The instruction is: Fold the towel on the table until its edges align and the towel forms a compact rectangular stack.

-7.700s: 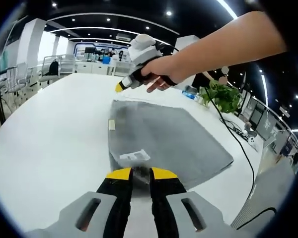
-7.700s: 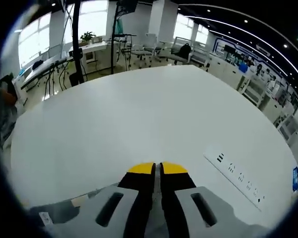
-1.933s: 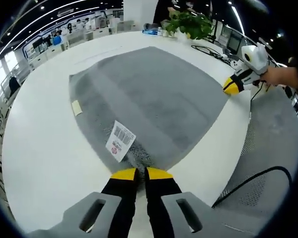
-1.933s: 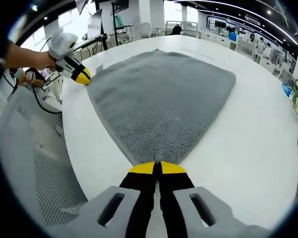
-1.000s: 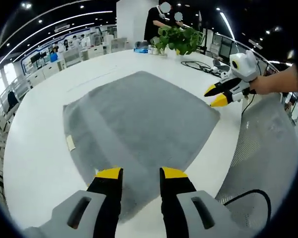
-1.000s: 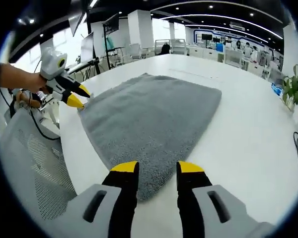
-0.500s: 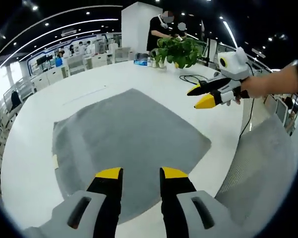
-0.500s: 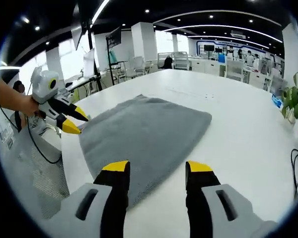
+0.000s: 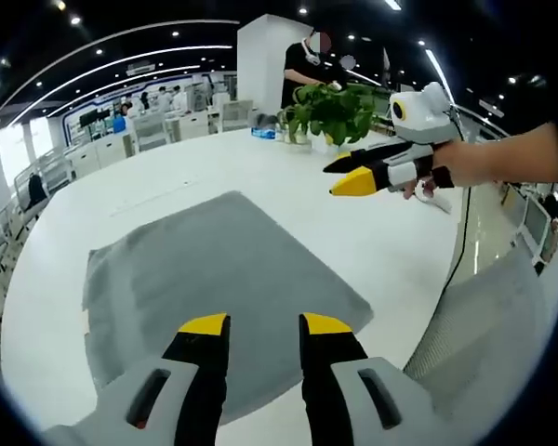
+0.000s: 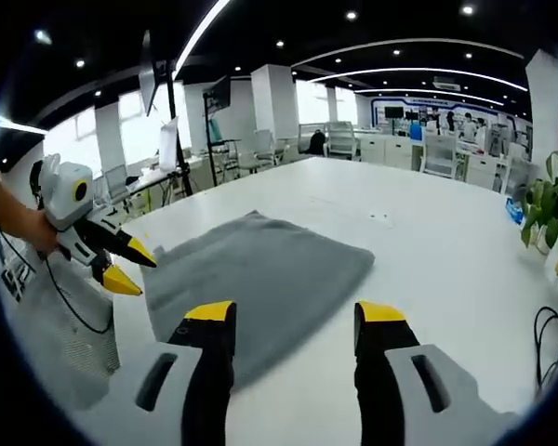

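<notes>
A grey towel (image 9: 214, 274) lies flat on the white table (image 9: 372, 242), folded into a rough rectangle; the right gripper view has it too (image 10: 260, 269). My left gripper (image 9: 265, 325) hovers above the towel's near edge, jaws open and holding nothing. From the right of the left gripper view, my right gripper (image 9: 342, 177) comes in, held in a hand above the table and off the towel, its jaws apart. In its own view the right gripper (image 10: 295, 312) stands open over the towel's near corner. The left gripper (image 10: 133, 269) hangs open beside the towel's left corner.
A potted plant (image 9: 330, 107) stands at the table's far side, with a person (image 9: 307, 60) behind it. A mesh chair back (image 9: 488, 334) sits by the table's edge. A black cable (image 10: 544, 334) lies on the table beside the plant (image 10: 549, 204).
Both grippers, shut on towel corners earlier, opened about a second ago and have since lifted up and back from the towel. The towel stays flat on the table.
</notes>
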`<state>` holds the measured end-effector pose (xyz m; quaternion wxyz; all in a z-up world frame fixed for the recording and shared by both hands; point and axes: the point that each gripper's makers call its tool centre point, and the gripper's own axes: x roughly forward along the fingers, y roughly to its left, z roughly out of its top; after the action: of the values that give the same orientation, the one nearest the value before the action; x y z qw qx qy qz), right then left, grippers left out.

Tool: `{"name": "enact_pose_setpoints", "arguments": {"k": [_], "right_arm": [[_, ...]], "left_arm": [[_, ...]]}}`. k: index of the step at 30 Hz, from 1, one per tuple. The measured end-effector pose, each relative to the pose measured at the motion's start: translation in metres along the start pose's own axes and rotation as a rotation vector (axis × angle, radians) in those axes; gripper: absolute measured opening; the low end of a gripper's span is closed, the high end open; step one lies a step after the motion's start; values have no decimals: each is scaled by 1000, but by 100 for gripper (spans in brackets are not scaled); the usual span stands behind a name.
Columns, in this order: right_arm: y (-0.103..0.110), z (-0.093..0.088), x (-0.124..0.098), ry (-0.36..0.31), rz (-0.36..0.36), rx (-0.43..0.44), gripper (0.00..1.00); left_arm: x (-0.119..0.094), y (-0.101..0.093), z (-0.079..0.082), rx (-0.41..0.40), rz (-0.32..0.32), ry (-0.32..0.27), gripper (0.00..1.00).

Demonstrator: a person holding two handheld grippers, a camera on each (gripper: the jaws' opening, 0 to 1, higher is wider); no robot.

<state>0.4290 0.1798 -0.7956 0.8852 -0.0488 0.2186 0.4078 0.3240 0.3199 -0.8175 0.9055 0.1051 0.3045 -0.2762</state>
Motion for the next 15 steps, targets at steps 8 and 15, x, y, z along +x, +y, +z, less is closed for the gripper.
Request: {"name": "enact_pose_setpoints", "arguments": {"k": [8,15], "right_arm": [[-10,12,2,-22,-11,-36,58],[-23,13,12,-22,-6,-42,60]], "left_arm": [[5,-24,2,70,-41,14,32],[12,-35,5,79,-63,23,32]]}}
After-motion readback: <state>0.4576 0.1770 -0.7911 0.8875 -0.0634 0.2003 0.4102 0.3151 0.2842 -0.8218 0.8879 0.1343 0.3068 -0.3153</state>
